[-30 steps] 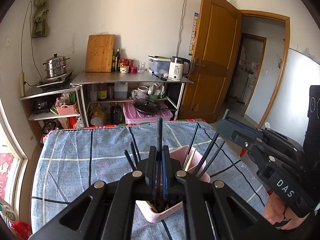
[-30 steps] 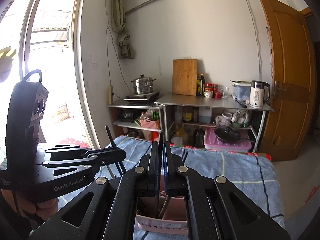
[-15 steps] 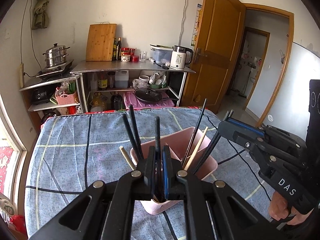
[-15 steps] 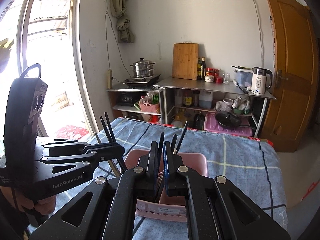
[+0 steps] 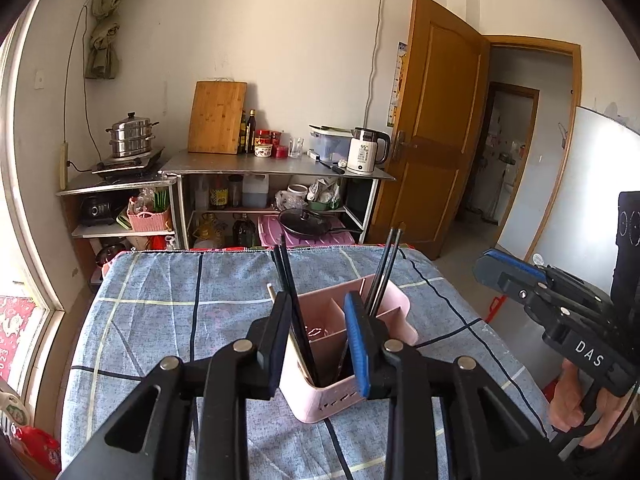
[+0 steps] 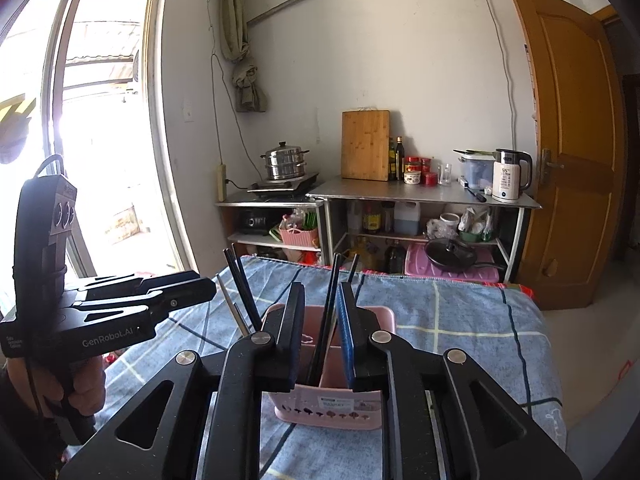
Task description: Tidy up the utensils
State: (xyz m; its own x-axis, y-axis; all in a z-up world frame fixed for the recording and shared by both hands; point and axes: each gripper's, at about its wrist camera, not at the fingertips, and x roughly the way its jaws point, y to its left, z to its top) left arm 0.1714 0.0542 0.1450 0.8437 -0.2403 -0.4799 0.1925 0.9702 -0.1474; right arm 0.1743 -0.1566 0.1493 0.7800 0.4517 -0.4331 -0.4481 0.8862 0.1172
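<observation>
A pink divided utensil holder [image 5: 394,312] stands on the blue checked tablecloth [image 5: 160,312]; it also shows in the right wrist view [image 6: 376,320]. Several black chopsticks [image 5: 286,276] and a pale one stand upright in it, also visible in the right wrist view [image 6: 240,284]. My left gripper [image 5: 318,300] is open just above the holder's near side, its jaws either side of the chopsticks, holding nothing. My right gripper [image 6: 320,292] is open over the holder, a black chopstick [image 6: 330,308] standing loose between its jaws.
A steel shelf unit [image 5: 276,166] with a kettle [image 5: 366,156], cutting board [image 5: 218,118], jars and a steamer pot [image 5: 130,136] stands beyond the table's far edge. A wooden door [image 5: 436,120] is open at the right, a window [image 6: 80,140] at the left.
Both grippers were shut on black chopsticks over the holder; both have opened, and the chopsticks now stand loose in the holder. Both grippers rose slightly.
</observation>
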